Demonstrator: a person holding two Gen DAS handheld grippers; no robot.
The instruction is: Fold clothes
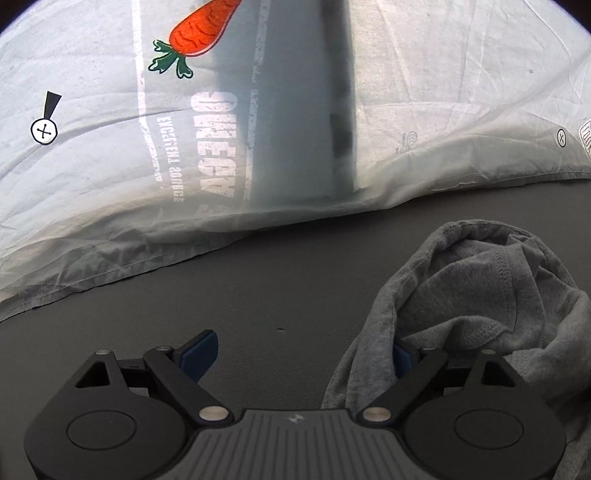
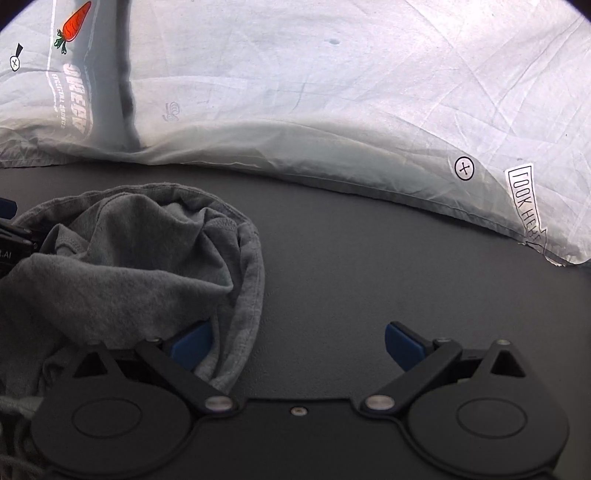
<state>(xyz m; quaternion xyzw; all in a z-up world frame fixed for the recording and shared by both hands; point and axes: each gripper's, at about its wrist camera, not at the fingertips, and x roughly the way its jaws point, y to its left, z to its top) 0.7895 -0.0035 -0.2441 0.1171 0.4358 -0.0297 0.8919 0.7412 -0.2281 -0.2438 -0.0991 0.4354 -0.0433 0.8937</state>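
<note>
A crumpled grey garment (image 1: 476, 302) lies bunched on the dark grey table (image 1: 258, 288). In the left wrist view it sits at the right, draped over the right finger of my left gripper (image 1: 303, 354), whose jaws stand wide open. In the right wrist view the same garment (image 2: 140, 258) lies at the left, its edge over the left finger of my right gripper (image 2: 297, 345), also wide open. Neither gripper pinches cloth. The left gripper's body (image 2: 11, 240) shows at the left edge of the right wrist view.
A white printed sheet (image 1: 443, 92) with a carrot picture (image 1: 201, 31) hangs behind the table's far edge; it also shows in the right wrist view (image 2: 332, 92). Bare dark table (image 2: 406, 266) lies to the right of the garment.
</note>
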